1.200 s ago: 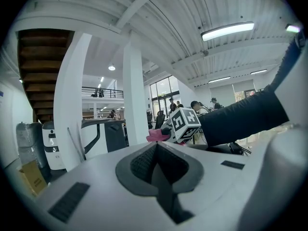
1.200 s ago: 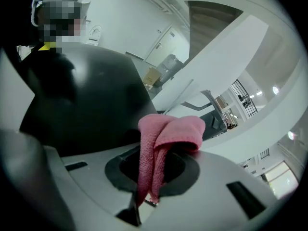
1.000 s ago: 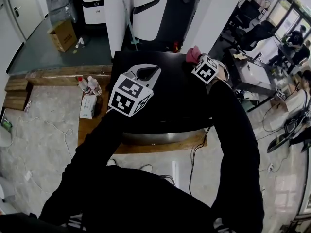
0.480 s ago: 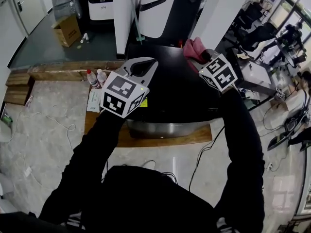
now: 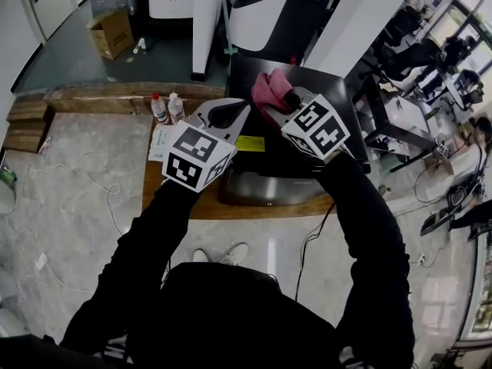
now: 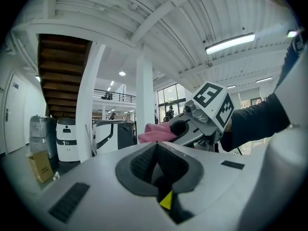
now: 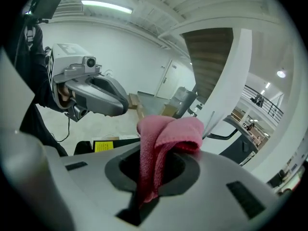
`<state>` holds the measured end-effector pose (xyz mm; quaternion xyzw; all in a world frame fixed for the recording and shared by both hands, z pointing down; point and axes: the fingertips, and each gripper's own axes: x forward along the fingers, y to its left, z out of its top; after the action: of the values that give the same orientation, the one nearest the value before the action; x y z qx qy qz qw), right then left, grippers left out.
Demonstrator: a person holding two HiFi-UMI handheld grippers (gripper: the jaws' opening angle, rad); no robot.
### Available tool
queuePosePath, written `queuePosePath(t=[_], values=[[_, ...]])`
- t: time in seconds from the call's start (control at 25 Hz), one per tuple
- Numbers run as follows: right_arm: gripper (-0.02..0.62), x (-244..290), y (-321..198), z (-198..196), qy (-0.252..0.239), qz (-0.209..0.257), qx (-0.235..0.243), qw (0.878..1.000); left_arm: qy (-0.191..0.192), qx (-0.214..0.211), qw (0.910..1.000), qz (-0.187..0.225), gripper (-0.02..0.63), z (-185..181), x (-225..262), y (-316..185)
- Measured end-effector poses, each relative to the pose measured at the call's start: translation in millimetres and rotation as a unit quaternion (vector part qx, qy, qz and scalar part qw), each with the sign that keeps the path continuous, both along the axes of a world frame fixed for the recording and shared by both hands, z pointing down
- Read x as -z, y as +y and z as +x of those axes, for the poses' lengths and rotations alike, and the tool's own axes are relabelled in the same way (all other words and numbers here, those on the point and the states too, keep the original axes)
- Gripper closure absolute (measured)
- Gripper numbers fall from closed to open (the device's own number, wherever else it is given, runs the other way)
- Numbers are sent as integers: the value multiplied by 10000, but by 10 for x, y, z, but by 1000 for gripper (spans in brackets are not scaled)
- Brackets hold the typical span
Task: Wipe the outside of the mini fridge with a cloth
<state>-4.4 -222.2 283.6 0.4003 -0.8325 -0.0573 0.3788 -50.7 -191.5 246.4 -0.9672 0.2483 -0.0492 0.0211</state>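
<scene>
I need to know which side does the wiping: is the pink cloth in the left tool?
No, the cloth is pinched in the right tool, while the left tool is shut with nothing in it.

Grey marbled floor (image 5: pixel 77 206), white pillar (image 5: pixel 354 21), cardboard box (image 5: pixel 111 31), wooden staircase (image 6: pixel 62 76) overhead

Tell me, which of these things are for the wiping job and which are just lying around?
In the job: pink cloth, held by the right gripper; black mini fridge.
Just lying about: two bottles left of the fridge; white packet beside them; cardboard box farther back.
</scene>
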Motion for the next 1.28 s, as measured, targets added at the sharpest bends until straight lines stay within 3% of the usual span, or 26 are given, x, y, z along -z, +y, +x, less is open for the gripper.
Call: queuePosePath(t=[0.2, 0.4, 0.6, 0.88, 1.28], values=[[540, -363, 52, -307, 80, -339, 13, 9994, -59, -79, 9997, -213, 600, -180, -256, 102], [541, -618, 62, -232, 699, -375, 104, 9968, -92, -112, 9994, -328, 600, -90, -337, 205], [541, -646, 134, -71, 957, -259, 219, 9948, -138, -20, 9992, -378, 600, 101, -365, 355], [541, -625, 365, 687, 891, -399, 96, 9952, -177, 14, 9991, -381, 600, 698, -309, 647], [541, -633, 725, 2095, 755, -447, -528, 9947, -180, -355, 9986, -350, 600, 1740, -236, 1100]])
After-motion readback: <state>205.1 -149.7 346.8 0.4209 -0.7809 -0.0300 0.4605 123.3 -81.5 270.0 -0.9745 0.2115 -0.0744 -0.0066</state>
